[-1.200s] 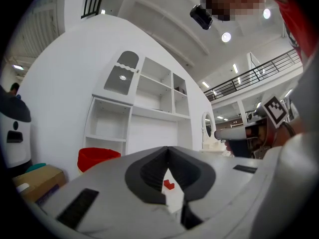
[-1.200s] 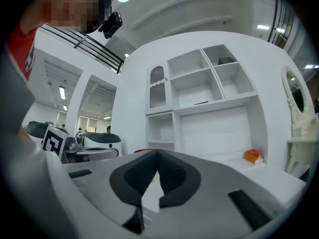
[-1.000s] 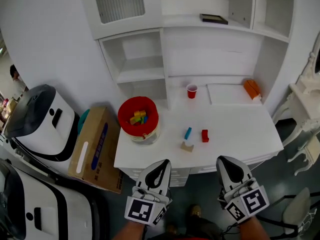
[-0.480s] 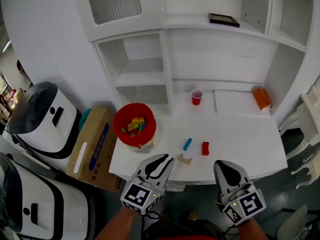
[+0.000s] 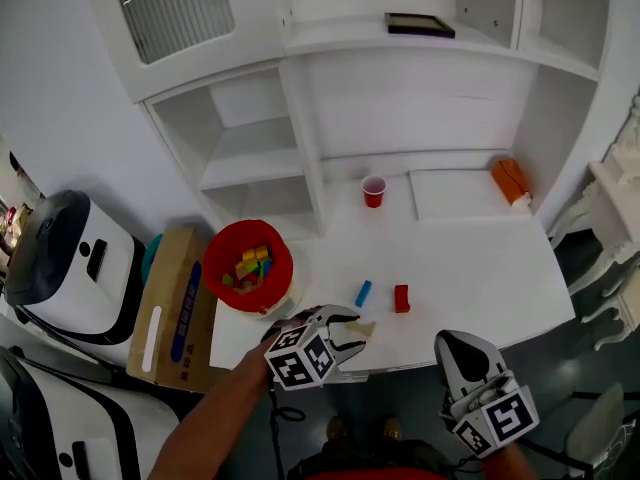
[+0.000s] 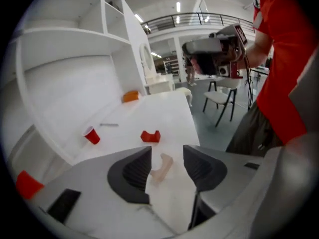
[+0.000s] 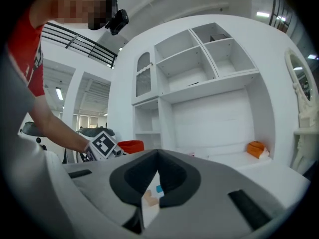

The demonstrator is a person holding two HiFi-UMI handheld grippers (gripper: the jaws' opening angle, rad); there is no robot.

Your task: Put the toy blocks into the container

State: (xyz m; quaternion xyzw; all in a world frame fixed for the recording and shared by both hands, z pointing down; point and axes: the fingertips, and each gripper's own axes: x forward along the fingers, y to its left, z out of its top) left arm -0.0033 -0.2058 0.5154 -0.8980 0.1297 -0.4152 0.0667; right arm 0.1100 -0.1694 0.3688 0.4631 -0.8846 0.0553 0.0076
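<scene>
The red container (image 5: 248, 266) with several coloured blocks in it stands at the table's left end. A blue block (image 5: 363, 293) and a red block (image 5: 401, 298) lie mid-table. At the front edge a tan arch block (image 5: 366, 327) lies between the jaws of my left gripper (image 5: 347, 333). In the left gripper view that gripper (image 6: 166, 153) is open, its jaws just having opened, with the tan block (image 6: 162, 167) in the gap and clear of the pads. My right gripper (image 5: 455, 343) hangs shut and empty in front of the table.
A red cup (image 5: 374, 191) and an orange object (image 5: 509, 179) sit at the back of the table (image 5: 480, 268) under white shelves. A cardboard box (image 5: 172, 303) and white machines (image 5: 55, 258) stand on the floor to the left. A chair (image 6: 223, 91) stands beyond the table's end.
My left gripper has reached forward and down to the table's front edge, turned, and opened around the tan block. The right gripper stays shut below the edge.
</scene>
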